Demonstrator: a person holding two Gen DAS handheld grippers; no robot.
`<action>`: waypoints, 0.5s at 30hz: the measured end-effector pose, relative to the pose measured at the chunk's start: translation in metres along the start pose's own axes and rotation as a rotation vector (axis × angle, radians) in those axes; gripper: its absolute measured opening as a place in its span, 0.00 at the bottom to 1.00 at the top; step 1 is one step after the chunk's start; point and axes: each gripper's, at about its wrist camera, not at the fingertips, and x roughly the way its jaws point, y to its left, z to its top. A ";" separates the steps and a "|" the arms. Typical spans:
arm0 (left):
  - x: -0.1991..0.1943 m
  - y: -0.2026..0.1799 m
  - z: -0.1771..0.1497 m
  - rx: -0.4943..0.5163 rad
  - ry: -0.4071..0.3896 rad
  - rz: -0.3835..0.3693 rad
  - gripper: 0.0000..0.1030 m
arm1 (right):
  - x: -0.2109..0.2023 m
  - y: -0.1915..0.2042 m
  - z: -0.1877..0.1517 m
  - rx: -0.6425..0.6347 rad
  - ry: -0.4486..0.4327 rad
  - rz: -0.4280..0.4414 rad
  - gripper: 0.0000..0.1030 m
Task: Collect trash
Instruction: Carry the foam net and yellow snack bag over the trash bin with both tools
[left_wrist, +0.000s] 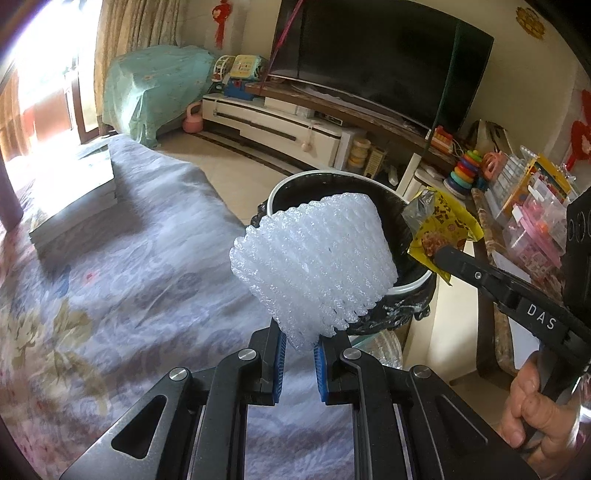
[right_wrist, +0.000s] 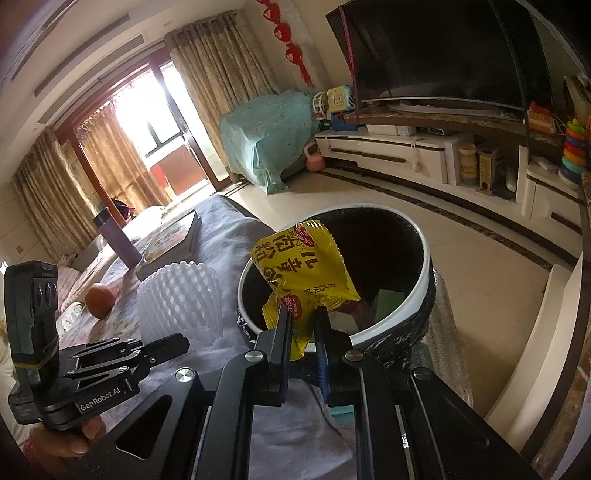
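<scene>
My left gripper (left_wrist: 298, 349) is shut on a white foam net sleeve (left_wrist: 314, 262), which stands up in front of the round bin (left_wrist: 406, 286) with its white rim and black liner. My right gripper (right_wrist: 302, 332) is shut on a yellow snack wrapper (right_wrist: 303, 266), held over the near edge of the bin's mouth (right_wrist: 424, 266). In the left wrist view the right gripper (left_wrist: 441, 254) comes in from the right with the wrapper (left_wrist: 443, 225) above the bin's right rim. In the right wrist view the left gripper (right_wrist: 173, 343) holds the foam sleeve (right_wrist: 181, 299) just left of the bin. Some trash lies inside the bin.
The bin stands past the edge of a table covered by a flowered cloth (left_wrist: 110, 258). On it lie a stack of books (left_wrist: 74, 199), an orange (right_wrist: 99, 299) and a purple bottle (right_wrist: 118, 240). A TV cabinet (right_wrist: 388, 151) and toy shelves (left_wrist: 517, 192) line the far side.
</scene>
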 end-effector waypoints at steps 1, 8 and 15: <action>0.001 -0.001 0.002 0.002 0.000 0.000 0.12 | 0.001 0.000 0.001 -0.001 0.001 -0.002 0.11; 0.009 -0.009 0.013 0.020 0.002 -0.007 0.12 | 0.003 -0.004 0.010 -0.012 -0.001 -0.013 0.11; 0.019 -0.016 0.025 0.030 0.005 -0.006 0.12 | 0.005 -0.009 0.019 -0.023 -0.004 -0.029 0.11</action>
